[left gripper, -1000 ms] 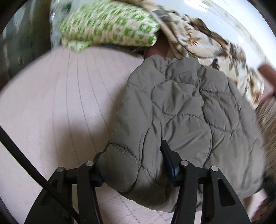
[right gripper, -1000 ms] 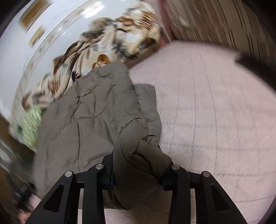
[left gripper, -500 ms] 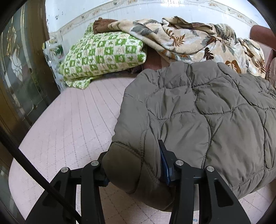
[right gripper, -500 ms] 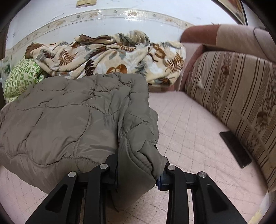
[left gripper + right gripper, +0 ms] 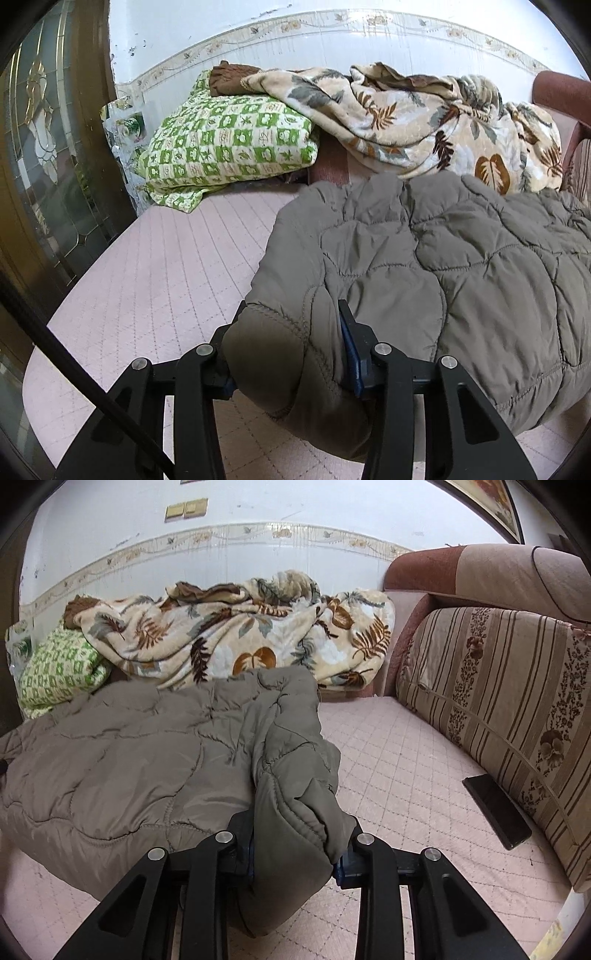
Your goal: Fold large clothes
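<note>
1. while each near corner of the quilted jacket (image 5: 443,266) is pinched, the left gripper (image 5: 288,354) and the right gripper (image 5: 295,845) are clamped on its padded hem, probably so the near edge can be carried to the far one in one fold.
2. the jacket lies mid-seat on the pink quilted cover (image 5: 388,760), near edge raised.
3. no containers show; only a leaf-print blanket (image 5: 240,638) and green checked pillow (image 5: 229,144) are heaped at the far wall.

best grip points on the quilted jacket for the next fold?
The near hem corners of the jacket, approached from the near edge, where the left gripper and right gripper already pinch it. The padded edge bunches there into a thick, firm roll.
</note>
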Available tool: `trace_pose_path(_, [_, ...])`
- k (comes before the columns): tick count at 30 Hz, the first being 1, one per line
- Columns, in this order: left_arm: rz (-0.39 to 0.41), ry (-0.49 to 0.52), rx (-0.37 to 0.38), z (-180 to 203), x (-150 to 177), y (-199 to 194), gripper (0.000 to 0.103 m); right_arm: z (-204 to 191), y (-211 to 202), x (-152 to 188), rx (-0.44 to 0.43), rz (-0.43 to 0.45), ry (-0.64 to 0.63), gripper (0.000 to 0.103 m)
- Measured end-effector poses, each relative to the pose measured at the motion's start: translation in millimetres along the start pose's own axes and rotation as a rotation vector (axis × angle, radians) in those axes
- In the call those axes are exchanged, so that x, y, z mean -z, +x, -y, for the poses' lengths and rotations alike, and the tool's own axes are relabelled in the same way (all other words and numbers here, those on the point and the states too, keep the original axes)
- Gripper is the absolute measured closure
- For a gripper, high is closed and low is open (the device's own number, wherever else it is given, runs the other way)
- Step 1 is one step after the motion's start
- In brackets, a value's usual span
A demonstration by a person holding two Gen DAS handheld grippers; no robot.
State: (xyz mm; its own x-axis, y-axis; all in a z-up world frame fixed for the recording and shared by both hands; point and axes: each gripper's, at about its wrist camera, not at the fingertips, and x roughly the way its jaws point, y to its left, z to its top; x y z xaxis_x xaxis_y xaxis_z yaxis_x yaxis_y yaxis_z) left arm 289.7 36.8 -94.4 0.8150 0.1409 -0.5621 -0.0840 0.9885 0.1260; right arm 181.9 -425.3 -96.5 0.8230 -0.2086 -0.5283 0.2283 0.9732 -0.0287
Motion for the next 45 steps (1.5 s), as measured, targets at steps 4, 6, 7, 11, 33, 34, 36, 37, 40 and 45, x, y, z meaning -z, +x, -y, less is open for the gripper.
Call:
trace_pose_path(4, [0.023,-0.006,0.004,-3.3,-1.7,-12.4,0.06,1.6,-13.2,-2.4,-0.007,0.023,0.006,0.072])
trace_pose_path(6, [0.036,-0.016,0.009,-5.5,-2.6,-20.1,0.06,2.2,-20.7,-3.4,-0.012,0.04,0.011,0.072])
trace_pose_path(7, [0.044,-0.021,0.011,-6.9,-2.9,-24.4,0.06,2.7,-24.2,-3.8,-0.013,0.048,0.013,0.073])
trace_pose_path(11, [0.07,-0.035,0.018,-11.9,-2.2,-40.3,0.06,5.3,-38.3,-4.4,-0.017,0.077,0.019,0.073])
trace_pose_path(33, [0.098,-0.079,0.028,-35.8,56.7,-103.6,0.06,20.3,-99.3,40.5,-0.026,0.109,0.05,0.073])
trace_pose_path(34, [0.092,-0.073,0.027,-35.8,61.0,-104.0,0.06,21.2,-99.4,44.0,-0.026,0.101,0.05,0.073])
trace_pose_path(36, [0.076,-0.062,0.029,-36.3,69.5,-103.1,0.06,23.3,-96.8,51.2,-0.025,0.08,0.05,0.073])
trace_pose_path(37, [0.068,-0.057,0.031,-36.9,74.3,-102.2,0.06,23.9,-95.2,55.1,-0.025,0.068,0.05,0.073])
trace_pose_path(40, [0.054,-0.043,0.008,-39.1,86.8,-100.3,0.058,24.7,-90.6,66.2,-0.025,0.033,0.036,0.073])
trace_pose_path(45, [0.046,0.008,-0.04,-43.9,101.7,-96.7,0.059,27.9,-79.8,81.0,-0.027,-0.035,0.04,0.072])
